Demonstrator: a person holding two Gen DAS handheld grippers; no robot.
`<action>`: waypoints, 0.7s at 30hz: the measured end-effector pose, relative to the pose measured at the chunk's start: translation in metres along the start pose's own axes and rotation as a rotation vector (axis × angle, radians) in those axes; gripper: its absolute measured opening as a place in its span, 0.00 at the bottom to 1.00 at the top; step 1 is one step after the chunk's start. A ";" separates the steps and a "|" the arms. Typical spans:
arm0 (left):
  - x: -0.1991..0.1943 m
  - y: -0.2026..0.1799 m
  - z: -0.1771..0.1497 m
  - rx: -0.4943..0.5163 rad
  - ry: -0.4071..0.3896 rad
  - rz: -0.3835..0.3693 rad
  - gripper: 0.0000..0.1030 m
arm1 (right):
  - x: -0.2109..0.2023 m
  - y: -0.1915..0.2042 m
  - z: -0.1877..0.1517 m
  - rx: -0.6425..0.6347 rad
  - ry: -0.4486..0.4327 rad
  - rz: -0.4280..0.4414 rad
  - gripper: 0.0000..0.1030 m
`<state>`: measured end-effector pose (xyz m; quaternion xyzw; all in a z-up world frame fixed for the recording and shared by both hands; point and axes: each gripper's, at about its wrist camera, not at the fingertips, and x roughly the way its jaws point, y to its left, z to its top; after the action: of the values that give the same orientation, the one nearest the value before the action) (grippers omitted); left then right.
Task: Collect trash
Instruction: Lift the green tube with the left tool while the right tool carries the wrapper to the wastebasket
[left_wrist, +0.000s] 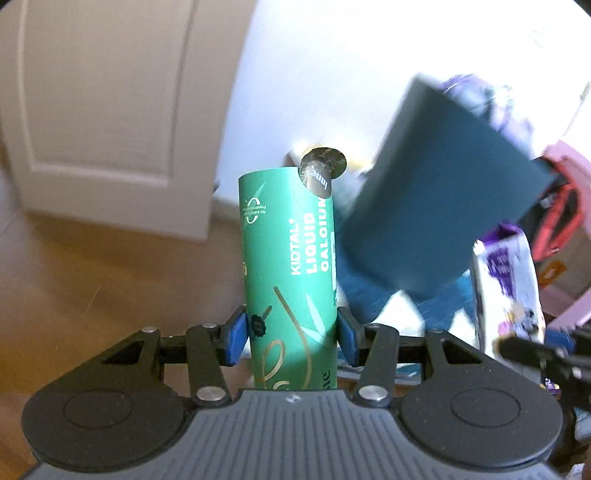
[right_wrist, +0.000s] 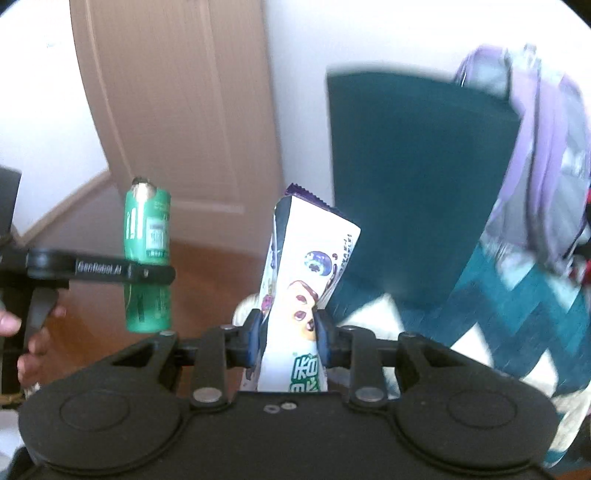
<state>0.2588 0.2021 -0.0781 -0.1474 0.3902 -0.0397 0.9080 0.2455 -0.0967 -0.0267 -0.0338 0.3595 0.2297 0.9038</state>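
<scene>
Holding one piece of trash in each gripper, both raised off the wooden floor (left_wrist: 92, 266) and aimed toward the dark teal bin (left_wrist: 443, 192) by the white wall. Left gripper (left_wrist: 291, 336) clenched on the green tube (left_wrist: 288, 266), blue pads (left_wrist: 234, 341) pressed to its lower sides, long axis running straight out along the fingers, foil-sealed end farthest away. Right gripper (right_wrist: 286, 339) clamped on the white wrapper (right_wrist: 306, 266), likewise gripped near its lower part, long axis pointing forward, crimped purple end away. Seen from the right wrist, tube (right_wrist: 147, 258) off to the left, well apart from the wrapper. Bin ahead and to the right of both, tilted in view, mouth not shown. Judged nearer to the bin: right gripper, so probably first to drop; tube needing a swing rightward across.
</scene>
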 end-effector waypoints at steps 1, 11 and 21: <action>-0.008 -0.009 0.008 0.010 -0.019 -0.011 0.48 | -0.008 -0.002 0.008 -0.001 -0.029 -0.008 0.27; -0.056 -0.104 0.121 0.106 -0.206 -0.111 0.48 | -0.058 -0.065 0.124 0.016 -0.311 -0.124 0.28; -0.014 -0.179 0.203 0.163 -0.195 -0.133 0.48 | -0.026 -0.103 0.178 -0.016 -0.398 -0.239 0.29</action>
<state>0.4028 0.0820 0.1176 -0.1020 0.2848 -0.1170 0.9459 0.3871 -0.1580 0.1120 -0.0373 0.1656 0.1261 0.9774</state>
